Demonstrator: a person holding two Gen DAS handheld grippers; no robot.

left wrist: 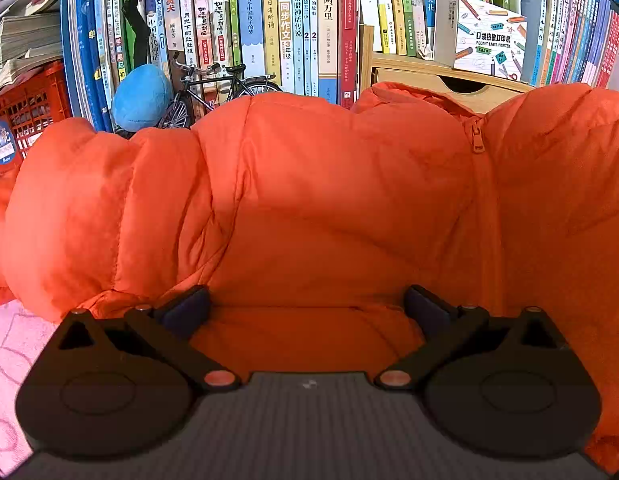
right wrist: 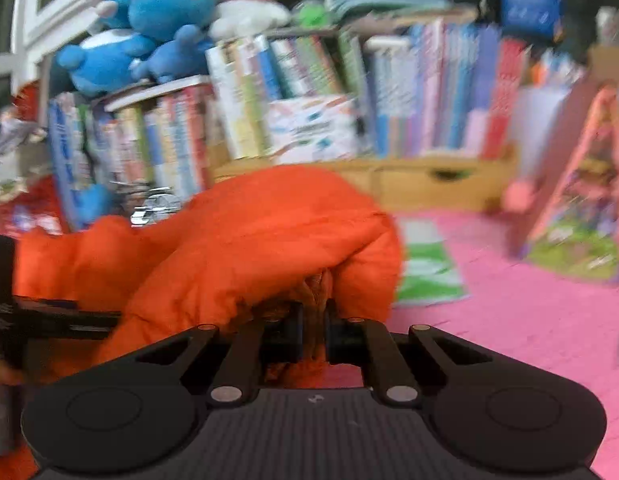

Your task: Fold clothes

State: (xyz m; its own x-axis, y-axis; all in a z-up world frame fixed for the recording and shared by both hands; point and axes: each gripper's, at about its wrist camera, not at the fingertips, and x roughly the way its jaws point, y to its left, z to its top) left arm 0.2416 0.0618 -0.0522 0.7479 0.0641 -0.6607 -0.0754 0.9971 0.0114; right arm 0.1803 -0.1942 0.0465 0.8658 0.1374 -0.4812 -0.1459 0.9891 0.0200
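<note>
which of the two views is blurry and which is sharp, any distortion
Left wrist view: sharp, with book spines readable and the orange jacket evenly lit; fisheye bends the shelves at the edges. Right wrist view: motion-blurred, books and pink mat smeared, though the right gripper, shut on jacket fabric, stays fairly crisp.

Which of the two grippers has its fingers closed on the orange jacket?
The right gripper: it pinches the orange down jacket. The left gripper stands open.

Crowded bookshelves (left wrist: 293, 28) line the back wall above a wooden drawer unit (right wrist: 429, 184); a pink mat (right wrist: 529, 320) covers the floor.
</note>
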